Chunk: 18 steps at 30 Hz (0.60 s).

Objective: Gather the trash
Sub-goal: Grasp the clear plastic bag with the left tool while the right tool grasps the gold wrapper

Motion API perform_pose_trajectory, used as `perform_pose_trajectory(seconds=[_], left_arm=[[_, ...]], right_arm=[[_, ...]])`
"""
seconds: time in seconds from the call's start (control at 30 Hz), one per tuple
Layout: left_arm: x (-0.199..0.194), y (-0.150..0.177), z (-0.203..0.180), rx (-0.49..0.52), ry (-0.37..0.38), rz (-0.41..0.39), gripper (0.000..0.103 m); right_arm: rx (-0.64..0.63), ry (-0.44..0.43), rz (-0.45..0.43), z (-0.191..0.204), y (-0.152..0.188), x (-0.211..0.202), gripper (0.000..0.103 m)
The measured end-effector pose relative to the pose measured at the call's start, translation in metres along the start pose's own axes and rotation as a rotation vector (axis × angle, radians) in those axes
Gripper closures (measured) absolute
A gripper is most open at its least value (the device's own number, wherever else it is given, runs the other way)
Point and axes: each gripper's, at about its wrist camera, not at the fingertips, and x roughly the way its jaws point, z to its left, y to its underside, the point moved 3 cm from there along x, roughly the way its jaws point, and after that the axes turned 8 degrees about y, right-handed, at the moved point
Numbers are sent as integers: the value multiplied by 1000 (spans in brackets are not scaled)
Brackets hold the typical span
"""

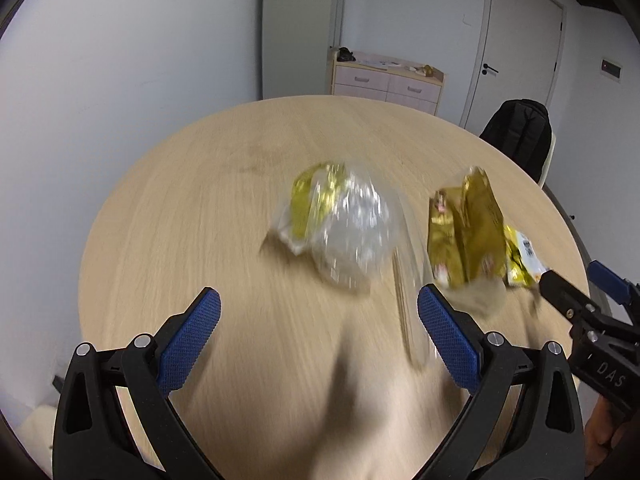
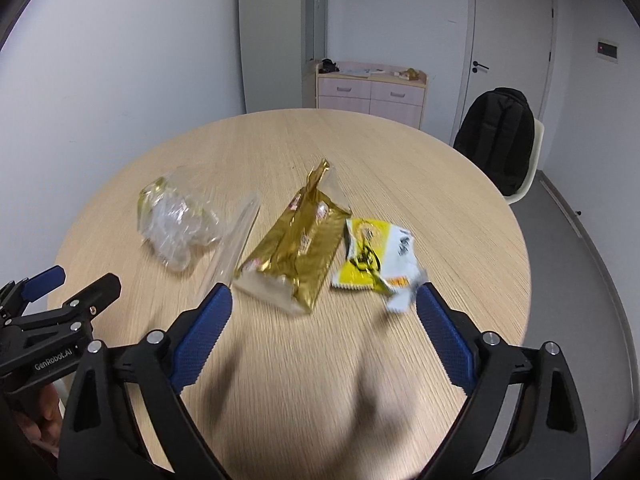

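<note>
- Your left gripper (image 1: 319, 308), a black two-finger clamp with blue ribbed pads, stands wide apart over the near part of the table. Nothing lies between its pads; it holds nothing.
- Your right gripper (image 2: 324, 312), of the same build, also stands wide apart and empty. The open end of the gold pouch and a corner of the yellow packet lie just ahead of its fingertips, not between the pads.
- Both grippers point down at a slant toward the round light-wood table (image 2: 460, 184). No bin, bag or other container for waste shows in either view.
- Judge the task as at its start: no piece of trash is gripped or lifted, and all pieces still lie on the table top.
- Count of trash, nearest first:
  - One yellow-and-white printed snack packet (image 2: 374, 256), flat, at the right.
  - One gold foil pouch (image 2: 296, 248), torn open, in the middle, just beside the yellow packet.
  - One clear plastic strip or sleeve (image 2: 240, 236), long and narrow, left of the pouch; blur hides its exact form.
  - One crumpled clear plastic wrapper with a gold-yellow part (image 2: 176, 220), farthest left.
- Total: four pieces remain to collect.
- Beyond the table: one black backpack (image 2: 496, 140) on one pale chair, one pink-fronted drawer cabinet (image 2: 368, 96), one white door (image 2: 512, 40).
</note>
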Motion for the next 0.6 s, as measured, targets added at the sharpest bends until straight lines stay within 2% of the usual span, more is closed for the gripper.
perform_pose_trajectory(seconds=[0.2, 0.37, 0.53, 0.6], left_arm=[[42, -33, 4, 13, -2, 29, 6], [66, -44, 8, 3, 13, 50, 6], [81, -53, 7, 13, 13, 55, 7], [86, -56, 7, 13, 17, 59, 13]], right_arm=[[-6, -3, 40, 14, -27, 38, 24], [-13, -5, 93, 27, -38, 67, 36], [-10, -16, 133, 33, -38, 85, 55], [-5, -18, 147, 35, -37, 90, 64]])
